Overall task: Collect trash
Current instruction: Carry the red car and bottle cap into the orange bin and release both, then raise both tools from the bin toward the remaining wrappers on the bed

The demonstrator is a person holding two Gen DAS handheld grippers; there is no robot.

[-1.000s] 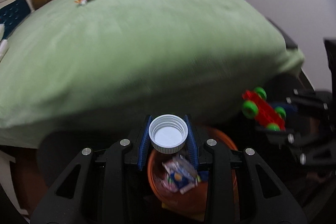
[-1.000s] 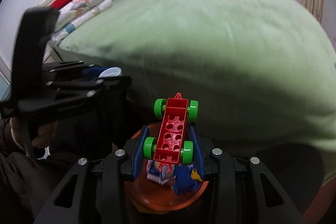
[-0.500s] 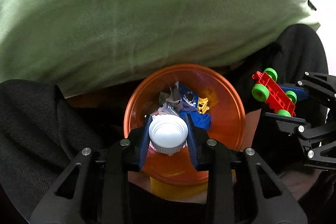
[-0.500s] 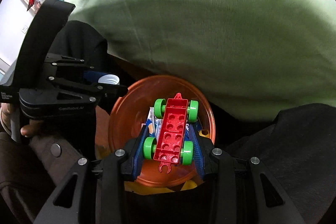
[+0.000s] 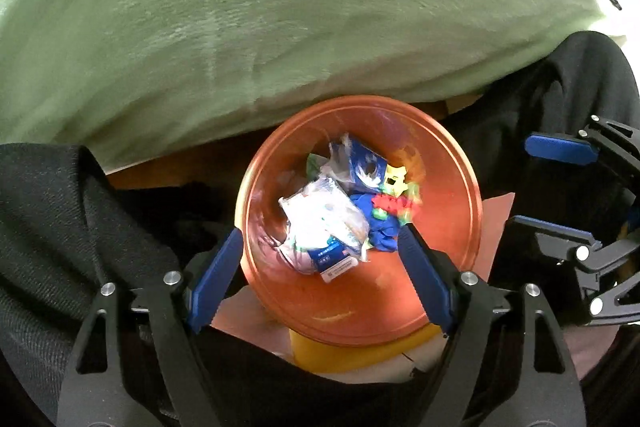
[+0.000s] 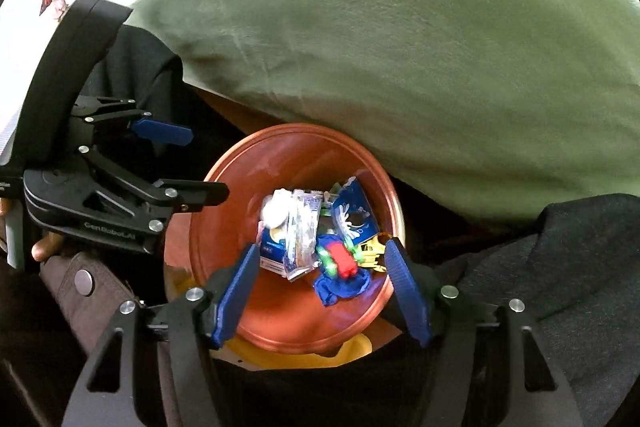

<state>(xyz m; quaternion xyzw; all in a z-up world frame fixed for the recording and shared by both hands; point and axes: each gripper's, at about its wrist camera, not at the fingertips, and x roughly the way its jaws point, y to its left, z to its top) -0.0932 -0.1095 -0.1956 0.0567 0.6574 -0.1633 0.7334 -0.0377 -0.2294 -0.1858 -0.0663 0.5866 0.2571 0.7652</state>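
Left tongs (image 5: 320,259): jaws opening, nothing between them, over the orange bin (image 5: 460,187). Right tongs (image 6: 320,279): jaws opening, empty, over the same bin. Bin holds wrappers (image 5: 324,223), white cap (image 6: 275,213), red toy car (image 6: 340,261). Green bed (image 5: 280,7) just behind.

The orange bin (image 5: 460,187) mouth lies open below (green bedcover (image 5: 280,7) crowds its far rim).

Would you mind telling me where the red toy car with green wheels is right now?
In the right wrist view, the red toy car lies inside the orange bin, right of the wrappers and atop the blue cloth.
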